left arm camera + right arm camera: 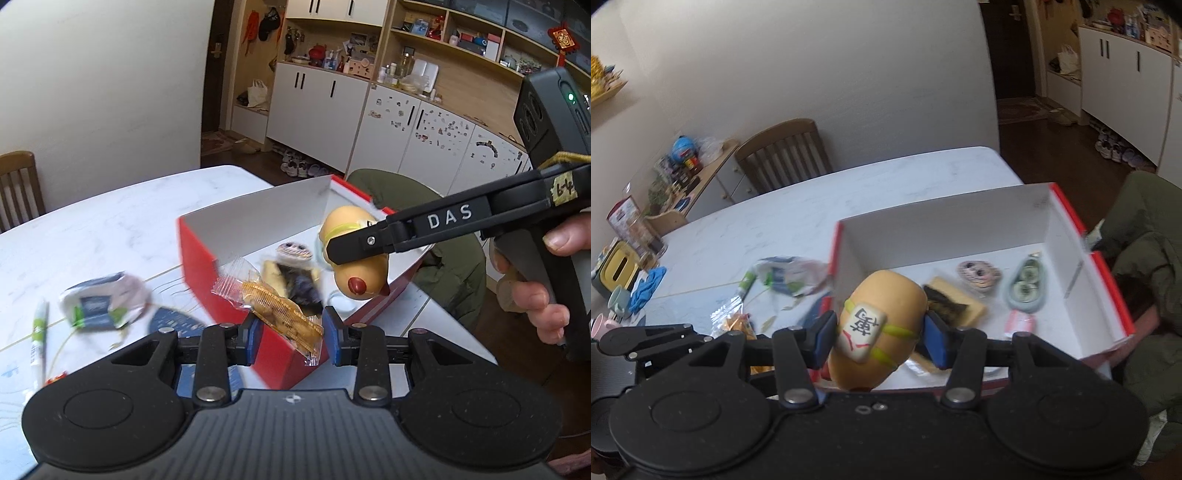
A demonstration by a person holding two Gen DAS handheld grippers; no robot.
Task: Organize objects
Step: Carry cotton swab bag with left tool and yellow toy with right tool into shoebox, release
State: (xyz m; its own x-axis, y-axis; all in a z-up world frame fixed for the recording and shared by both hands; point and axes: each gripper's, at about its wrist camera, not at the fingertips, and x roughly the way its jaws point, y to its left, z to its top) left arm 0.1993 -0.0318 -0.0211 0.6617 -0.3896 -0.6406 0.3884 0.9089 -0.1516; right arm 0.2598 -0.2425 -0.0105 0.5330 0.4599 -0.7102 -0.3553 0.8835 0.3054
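Note:
A red box with a white inside (199,258) (1063,221) stands on the white marble table (92,221) (849,184). My left gripper (291,332) is shut on a clear wrapped snack packet (273,310) above the box's near corner. My right gripper (881,332) is shut on a tan egg-shaped toy (882,317) (354,277) with a white tag, held over the box. Inside lie a toast-shaped item (956,306), a round patterned item (979,273), a grey-green tape dispenser (1027,288) and a small pink roll (1019,325).
On the table left of the box lie a white and blue packet (103,299) (790,277), a green and white pen (38,332) and a dark round item (173,321). A wooden chair (786,151) stands at the far edge. A green jacket (1145,258) hangs to the right.

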